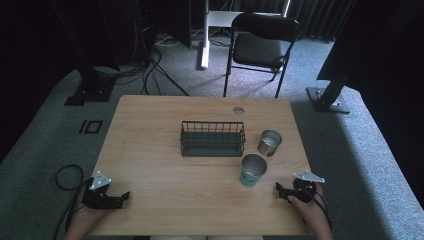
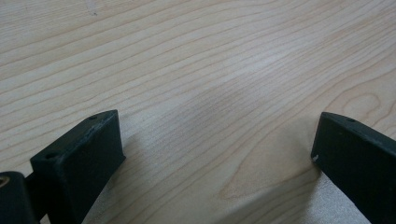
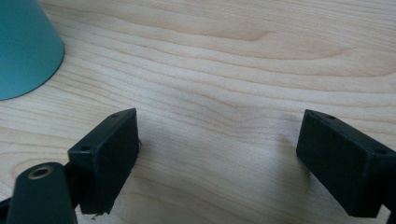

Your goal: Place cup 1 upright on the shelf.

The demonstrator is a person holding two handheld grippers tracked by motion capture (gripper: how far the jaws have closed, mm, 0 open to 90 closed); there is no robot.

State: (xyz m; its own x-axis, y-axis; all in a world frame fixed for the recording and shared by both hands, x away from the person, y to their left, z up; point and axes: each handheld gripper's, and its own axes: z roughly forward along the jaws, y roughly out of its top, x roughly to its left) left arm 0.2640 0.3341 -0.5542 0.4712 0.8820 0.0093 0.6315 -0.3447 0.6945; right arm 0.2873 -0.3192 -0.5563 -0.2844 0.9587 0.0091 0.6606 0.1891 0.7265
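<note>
Left gripper, high view: my left gripper [image 1: 121, 196] rests at about 7 o'clock on the wooden table [image 1: 150, 150], near the front-left corner, jaws pointing toward 3 o'clock; my hand holds it from below.
Left gripper plate and cable: grey three-cornered plate on top; cable loops off the table edge toward 9 o'clock.
Right gripper, high view: my right gripper [image 1: 279, 190] sits at about 5 o'clock on the table, jaws pointing toward 9 o'clock, my hand [image 1: 310, 207] wrapped round it.
Teal cup, high view: teal cup [image 1: 252, 170] stands upright, open end up, just beside my right gripper's jaws at their 10 o'clock; not touching them.
Metal cup, high view: metal cup [image 1: 269, 143] upright at 1 o'clock from the teal cup, near it but apart.
Wire basket, high view: dark wire basket [image 1: 212, 138] at table centre, at 9 o'clock from the metal cup, apart from both cups.
Background, high view: black folding chair [image 1: 260, 45] beyond the far edge at 12 o'clock.
Left gripper view, jaw state: both black jaws spread wide, nothing between them but bare wood grain; the pads [image 2: 88, 158] sit low over the table top.
Right gripper view, jaw state: jaws spread wide, holding nothing; bare wood between them.
Right gripper view, teal cup: cup wall [image 3: 25, 46] at 10 o'clock of the frame, standing on the table, clear of the left-hand jaw.
</note>
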